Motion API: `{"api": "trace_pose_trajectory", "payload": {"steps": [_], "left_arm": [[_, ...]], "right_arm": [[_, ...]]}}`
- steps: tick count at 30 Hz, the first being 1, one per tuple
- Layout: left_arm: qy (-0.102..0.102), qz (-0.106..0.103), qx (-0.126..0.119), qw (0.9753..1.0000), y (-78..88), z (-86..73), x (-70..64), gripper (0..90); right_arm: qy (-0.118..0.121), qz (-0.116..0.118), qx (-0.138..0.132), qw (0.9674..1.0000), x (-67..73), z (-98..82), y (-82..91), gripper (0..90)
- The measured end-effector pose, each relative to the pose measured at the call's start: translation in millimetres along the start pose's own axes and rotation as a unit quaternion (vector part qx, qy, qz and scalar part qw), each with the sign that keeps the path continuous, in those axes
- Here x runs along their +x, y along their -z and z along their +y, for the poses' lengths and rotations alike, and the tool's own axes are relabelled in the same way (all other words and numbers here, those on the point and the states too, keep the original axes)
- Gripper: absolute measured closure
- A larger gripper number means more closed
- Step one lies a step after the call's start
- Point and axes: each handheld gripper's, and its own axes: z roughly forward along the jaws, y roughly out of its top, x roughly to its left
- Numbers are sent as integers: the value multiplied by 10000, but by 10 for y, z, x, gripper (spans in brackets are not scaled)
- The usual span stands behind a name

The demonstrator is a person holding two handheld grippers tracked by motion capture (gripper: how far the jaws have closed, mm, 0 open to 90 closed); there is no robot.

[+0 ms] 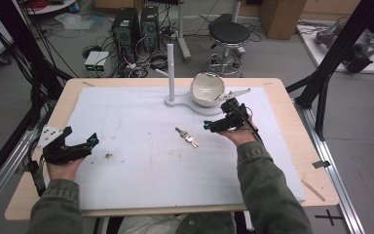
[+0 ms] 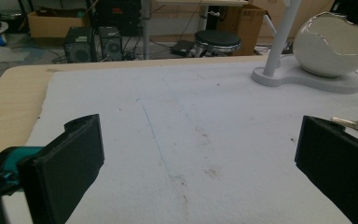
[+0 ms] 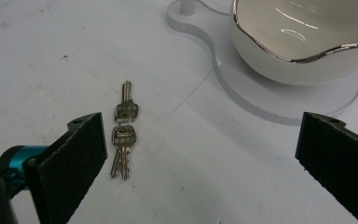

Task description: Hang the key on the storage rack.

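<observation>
while the keys (image 3: 124,132) lie untouched on the tabletop (image 1: 141,170), the right gripper (image 1: 213,125) nears them, jaws apart; the left gripper (image 1: 91,141) waits, jaws apart too.

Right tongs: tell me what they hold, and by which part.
Nothing is held. The right tongs stand open above the white foam mat, with the small bunch of silver metal keys lying flat beside one jaw, untouched.
</observation>
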Motion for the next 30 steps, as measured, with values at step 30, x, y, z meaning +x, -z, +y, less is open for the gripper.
{"api": "trace_pose_trajectory", "payload": {"steps": [30], "left_arm": [[48, -46, -25, 10000, -17, -3, 8, 17]], "right_arm": [[403, 308, 509, 9974, 221, 568, -367, 9]]}}
